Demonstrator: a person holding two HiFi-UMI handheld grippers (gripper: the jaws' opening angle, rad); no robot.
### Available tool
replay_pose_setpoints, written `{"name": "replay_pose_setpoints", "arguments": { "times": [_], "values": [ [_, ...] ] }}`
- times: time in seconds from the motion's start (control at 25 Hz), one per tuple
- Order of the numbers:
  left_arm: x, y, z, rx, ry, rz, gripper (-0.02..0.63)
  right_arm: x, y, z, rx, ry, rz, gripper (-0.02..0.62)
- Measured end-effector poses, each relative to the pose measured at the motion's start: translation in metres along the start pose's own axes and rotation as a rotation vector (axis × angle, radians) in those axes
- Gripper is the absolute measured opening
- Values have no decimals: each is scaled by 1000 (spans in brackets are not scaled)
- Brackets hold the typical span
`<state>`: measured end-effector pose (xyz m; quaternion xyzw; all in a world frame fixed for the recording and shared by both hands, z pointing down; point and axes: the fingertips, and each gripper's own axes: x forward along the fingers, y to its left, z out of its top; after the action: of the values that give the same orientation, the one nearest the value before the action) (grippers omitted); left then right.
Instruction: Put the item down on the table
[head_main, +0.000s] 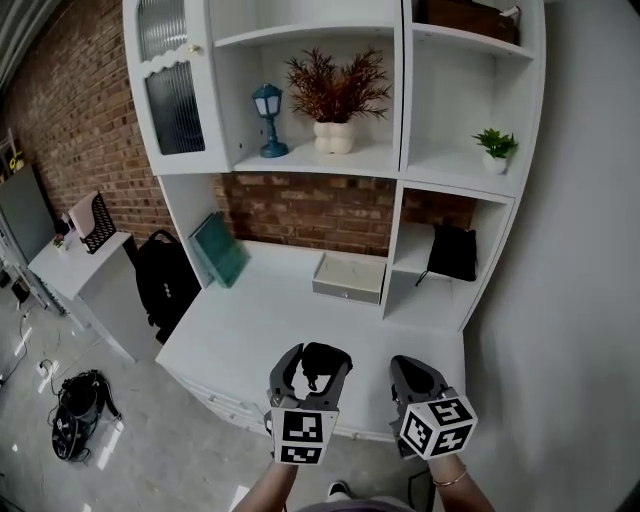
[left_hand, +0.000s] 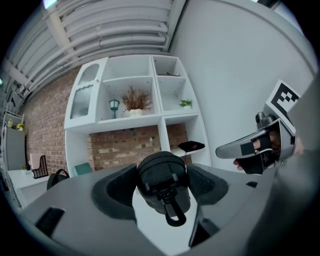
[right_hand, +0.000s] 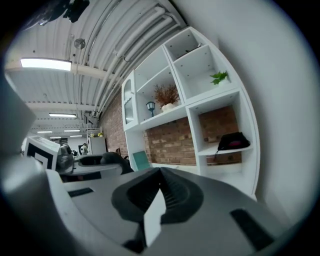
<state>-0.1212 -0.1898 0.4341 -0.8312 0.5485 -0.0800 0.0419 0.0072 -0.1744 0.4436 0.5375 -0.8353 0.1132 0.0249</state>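
Observation:
A small rounded black pouch (left_hand: 161, 176) with a webbing strap and a plastic clip (left_hand: 172, 212) hanging from it sits between the jaws of my left gripper (left_hand: 162, 187), which is shut on it. In the head view the left gripper (head_main: 311, 373) holds the pouch (head_main: 325, 358) just above the front edge of the white desk (head_main: 250, 330). Beside it on the right, my right gripper (head_main: 415, 378) is shut and holds nothing. In the right gripper view its pads (right_hand: 172, 192) meet at the tip of the right gripper (right_hand: 161, 175).
At the back of the desk lean a teal book (head_main: 220, 250) and a white drawer box (head_main: 349, 277). A black bag (head_main: 452, 252) lies in the right cubby. A black backpack (head_main: 165, 280) stands left of the desk. A lamp (head_main: 268, 118) and plants (head_main: 335, 95) fill the shelves.

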Motion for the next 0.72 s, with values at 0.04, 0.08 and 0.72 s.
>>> {"name": "replay_pose_setpoints", "arguments": {
  "times": [0.04,0.08,0.72],
  "values": [
    [7,3,6,1,-9,-5,314,6,-1,7,-9,-6,-1,2],
    [15,5,13,4,-19,-10,314,11,-2,14,-20,-14,0,2],
    [109,41,185,143,-307,4,314,79,-36,159,-154,-219,88,2]
  ]
}}
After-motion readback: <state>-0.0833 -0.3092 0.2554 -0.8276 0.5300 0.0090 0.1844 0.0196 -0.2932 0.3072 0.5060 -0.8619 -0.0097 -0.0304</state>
